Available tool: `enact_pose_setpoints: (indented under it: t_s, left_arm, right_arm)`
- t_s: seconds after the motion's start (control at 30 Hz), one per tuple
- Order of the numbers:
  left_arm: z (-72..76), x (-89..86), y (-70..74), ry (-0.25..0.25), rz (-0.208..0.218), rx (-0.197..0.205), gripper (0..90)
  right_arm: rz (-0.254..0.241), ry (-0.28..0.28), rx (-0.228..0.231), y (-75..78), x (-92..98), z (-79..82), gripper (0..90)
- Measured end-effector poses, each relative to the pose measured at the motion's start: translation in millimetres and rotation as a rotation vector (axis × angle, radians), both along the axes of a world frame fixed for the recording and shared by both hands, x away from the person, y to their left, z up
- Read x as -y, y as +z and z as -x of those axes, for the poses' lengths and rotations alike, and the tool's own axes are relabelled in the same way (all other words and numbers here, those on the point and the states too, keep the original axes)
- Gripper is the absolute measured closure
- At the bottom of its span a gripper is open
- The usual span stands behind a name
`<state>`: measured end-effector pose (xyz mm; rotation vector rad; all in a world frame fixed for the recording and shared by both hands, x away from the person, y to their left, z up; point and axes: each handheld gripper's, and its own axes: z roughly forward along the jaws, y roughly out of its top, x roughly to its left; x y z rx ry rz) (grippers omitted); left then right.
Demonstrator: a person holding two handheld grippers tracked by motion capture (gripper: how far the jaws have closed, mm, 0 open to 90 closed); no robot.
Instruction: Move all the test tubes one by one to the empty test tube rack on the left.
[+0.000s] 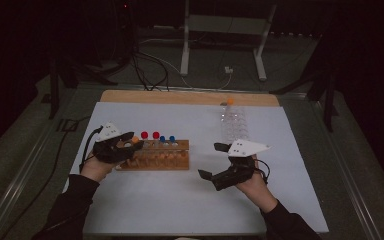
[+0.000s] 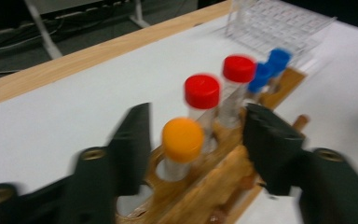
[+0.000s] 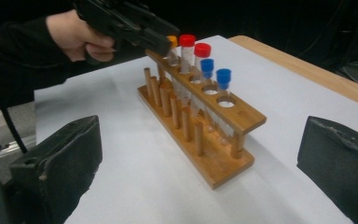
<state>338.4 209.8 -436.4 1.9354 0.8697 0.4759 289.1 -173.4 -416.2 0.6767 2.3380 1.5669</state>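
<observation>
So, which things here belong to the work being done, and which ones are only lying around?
In use:
- orange-capped tube, standing in the rack between the open jaws
- wooden rack
- left gripper

Lying about:
- clear plastic rack, farther back on the table
- right gripper, open, holding nothing

Smooth wooden rack [image 3: 205, 135], glossy plastic caps [image 2: 182, 139]

high view dim, dark surround | left gripper view motion-blurred
</observation>
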Motion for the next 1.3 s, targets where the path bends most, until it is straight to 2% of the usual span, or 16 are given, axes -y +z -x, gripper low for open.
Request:
enact_pose_setpoints:
  t_s: [0.07,0.2,0.23,0.3,0.4,0.53,0.73,0.8,0.9,1.0,1.03,1.1,1.3]
  left_arm:
    - [3.0,-1.2,5.4,-0.014,0.030,0.017,34.5]
    - [7.3,-0.9,13.8,-0.021,0.080,0.033,15.6]
    - [7.9,-0.6,15.6,-0.029,0.095,0.032,15.4]
    - [9.8,0.7,18.4,-0.043,0.113,0.036,9.2]
    - [11.9,2.7,21.0,-0.072,0.126,0.041,6.3]
    - [14.0,3.6,23.0,-0.099,0.164,0.041,3.7]
    - [15.8,4.3,25.2,-0.108,0.171,0.052,3.4]
    - [16.0,4.7,25.6,-0.108,0.169,0.052,3.4]
    - [16.1,5.2,25.4,-0.109,0.167,0.049,3.3]
    - [16.0,5.6,25.4,-0.107,0.168,0.049,3.4]
    - [16.1,5.4,25.3,-0.110,0.171,0.049,3.3]
    - [16.1,5.7,25.5,-0.108,0.166,0.048,3.4]
    - [16.2,5.5,26.1,-0.108,0.167,0.051,3.4]
  right_arm:
    - [-0.006,-0.009,0.005,1.7,2.8,-1.6,0.0]
    - [-0.007,-0.044,0.015,4.8,10.2,-9.0,0.0]
    - [-0.005,-0.057,0.020,5.2,12.4,-12.2,0.0]
    - [-0.011,-0.080,0.017,5.9,18.1,-20.0,0.0]
    - [-0.013,-0.123,0.011,5.9,28.2,-33.6,0.0]
    - [-0.002,-0.177,-0.001,4.1,41.1,-53.9,0.0]
    - [0.032,-0.250,-0.030,-3.1,54.7,-87.1,0.0]
    - [0.055,-0.285,-0.043,-5.7,56.5,-98.2,5.8]
    - [0.082,-0.322,-0.063,-9.0,58.3,-115.2,7.3]
    - [0.105,-0.359,-0.066,-11.2,59.4,-131.2,17.1]
    - [0.106,-0.369,-0.077,-11.9,59.7,-136.8,18.8]
    - [0.109,-0.386,-0.094,-13.4,60.7,-146.9,30.0]
    - [0.143,-0.432,-0.152,-22.4,64.4,-175.0,45.6]
